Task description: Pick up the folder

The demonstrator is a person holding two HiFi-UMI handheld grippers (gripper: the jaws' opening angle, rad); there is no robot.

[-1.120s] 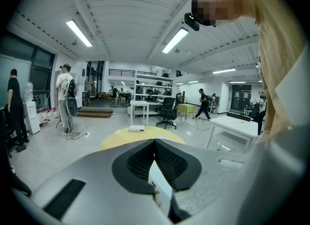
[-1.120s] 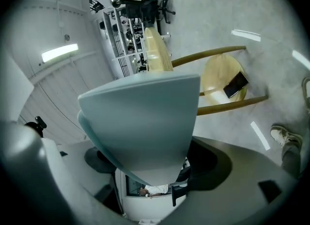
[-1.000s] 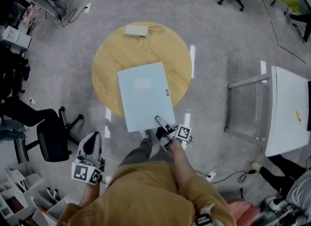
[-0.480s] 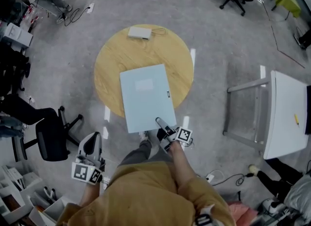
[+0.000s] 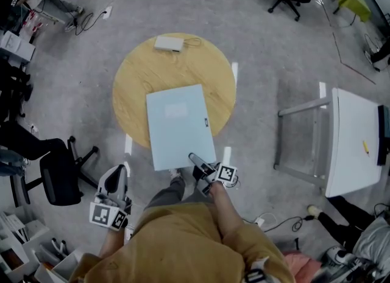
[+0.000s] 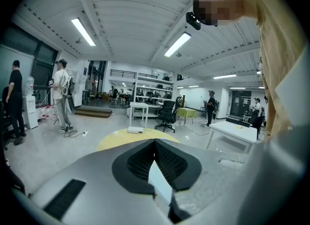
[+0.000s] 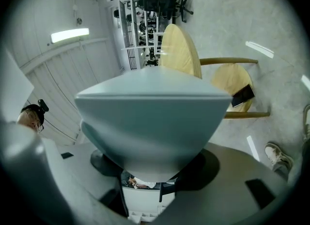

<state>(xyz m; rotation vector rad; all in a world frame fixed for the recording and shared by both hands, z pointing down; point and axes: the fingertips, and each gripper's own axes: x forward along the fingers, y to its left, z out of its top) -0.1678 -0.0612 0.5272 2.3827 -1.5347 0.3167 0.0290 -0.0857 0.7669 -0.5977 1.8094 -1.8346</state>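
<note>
A pale blue folder [image 5: 180, 126] lies on the round wooden table [image 5: 137, 75], its near end sticking out past the rim. My right gripper [image 5: 196, 159] has the folder's near right corner between its jaws, which are closing and press on it. In the right gripper view the folder [image 7: 155, 122] fills the space between the jaws and hides the fingertips, with the table [image 7: 179, 50] behind it. My left gripper [image 5: 114, 181] hangs low at the person's left side, away from the table. In its own view the left gripper [image 6: 155, 144] has its pads meeting at the tips with nothing held.
A small white box [image 5: 167, 44] with a cable sits at the table's far edge. A white desk [image 5: 353, 142] stands to the right and a black office chair [image 5: 58, 175] to the left. People stand far off across the room.
The right gripper has closed on the folder's near corner and risen a little, tipping that end off the table. The left gripper has stayed where it was.
</note>
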